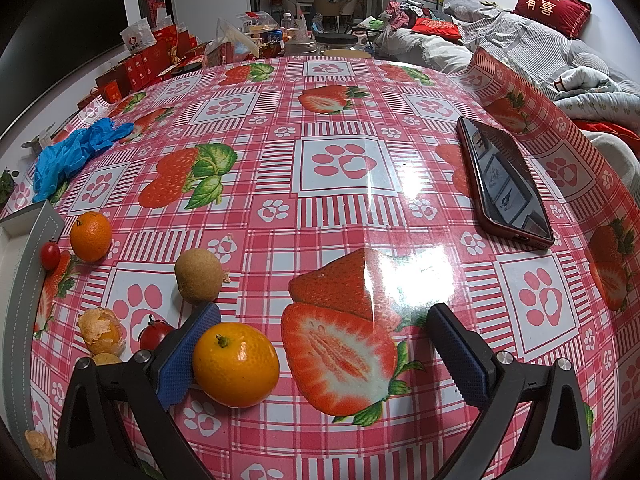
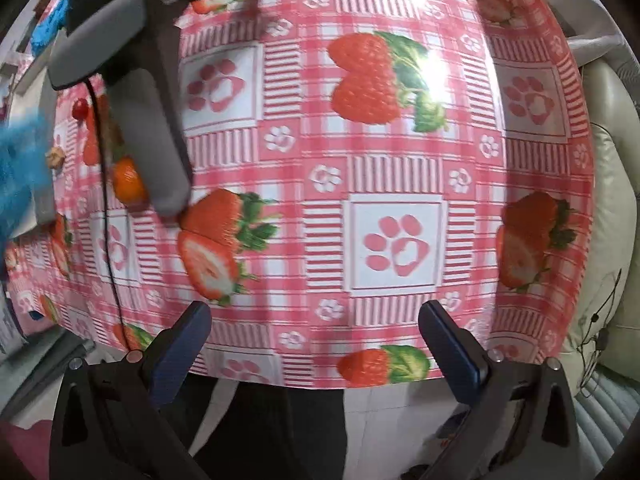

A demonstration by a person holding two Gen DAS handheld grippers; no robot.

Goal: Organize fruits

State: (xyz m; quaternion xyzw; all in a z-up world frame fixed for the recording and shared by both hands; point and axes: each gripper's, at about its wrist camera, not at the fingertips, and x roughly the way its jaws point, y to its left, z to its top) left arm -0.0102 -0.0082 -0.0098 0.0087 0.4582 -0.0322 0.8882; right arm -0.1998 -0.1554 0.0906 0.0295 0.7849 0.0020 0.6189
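Glossy round orange (image 1: 235, 365) touches left gripper's (image 1: 320, 344) ribbed blue pad (image 1: 185, 354).

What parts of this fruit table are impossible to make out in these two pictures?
- Grey tray, left wrist view: cut off by the frame edge; contents unseen.
- Small yellowish fruit, left wrist view: mostly behind the left gripper.
- Orange tangerine, right wrist view: blurred, half behind the grey handle.

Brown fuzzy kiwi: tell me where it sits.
In the left wrist view, the brown fuzzy kiwi lies left of centre on the strawberry-print tablecloth, just beyond the left gripper.
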